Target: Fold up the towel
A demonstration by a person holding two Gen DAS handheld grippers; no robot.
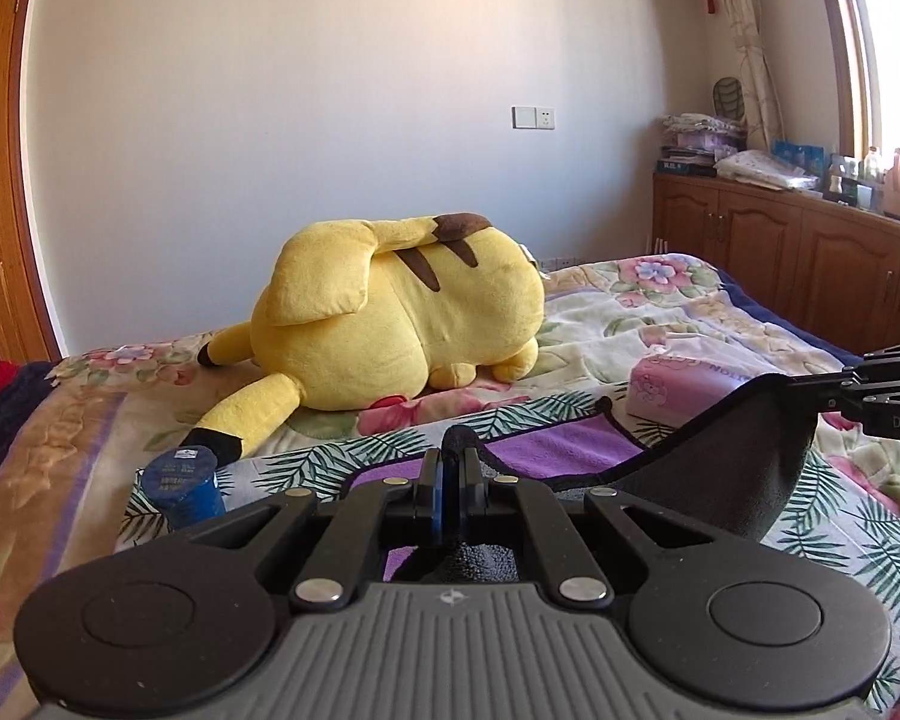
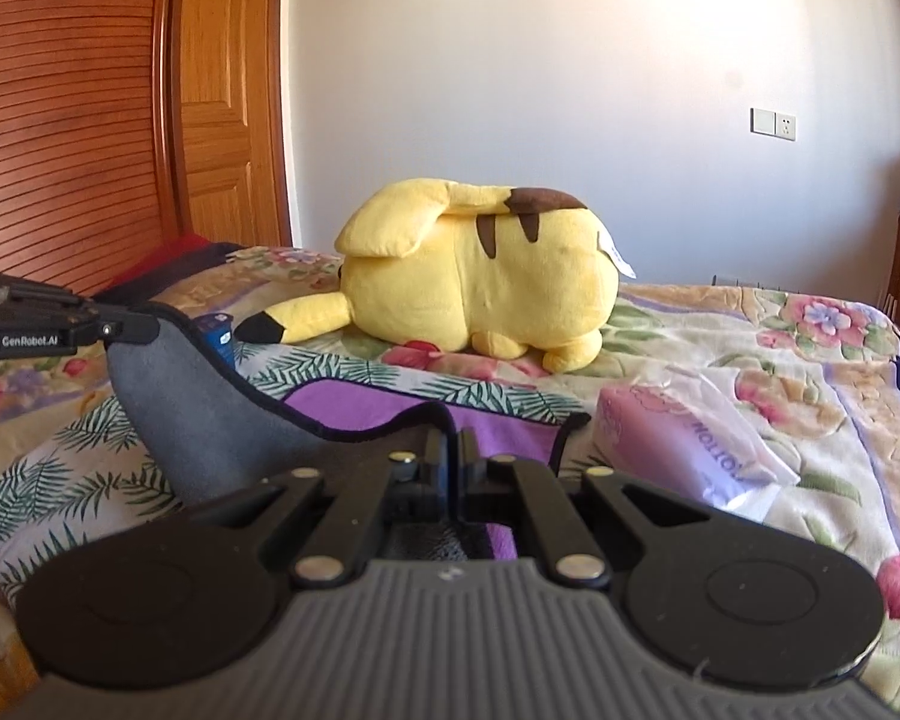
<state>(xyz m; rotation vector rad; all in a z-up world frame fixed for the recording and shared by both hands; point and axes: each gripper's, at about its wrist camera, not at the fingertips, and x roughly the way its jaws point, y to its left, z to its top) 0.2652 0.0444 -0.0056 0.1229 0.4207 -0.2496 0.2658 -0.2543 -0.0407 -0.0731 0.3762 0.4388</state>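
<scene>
Both the left gripper (image 1: 450,468) and right gripper (image 2: 450,456) pinch the grey towel (image 1: 738,450) edge, fingers closed, lifting it before the plush (image 1: 402,324) to fold.

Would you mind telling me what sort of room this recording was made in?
Most likely a home bedroom: a bed under a floral blanket, a yellow plush toy lying on it, and wooden cabinets beneath a curtained window.

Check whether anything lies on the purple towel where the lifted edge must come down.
Nothing visible does. Both tongs, left and right, are shut on the towel's near edge. The spread purple part looks bare; the pink tissue pack and blue can sit just off its sides, the plush toy beyond.
</scene>
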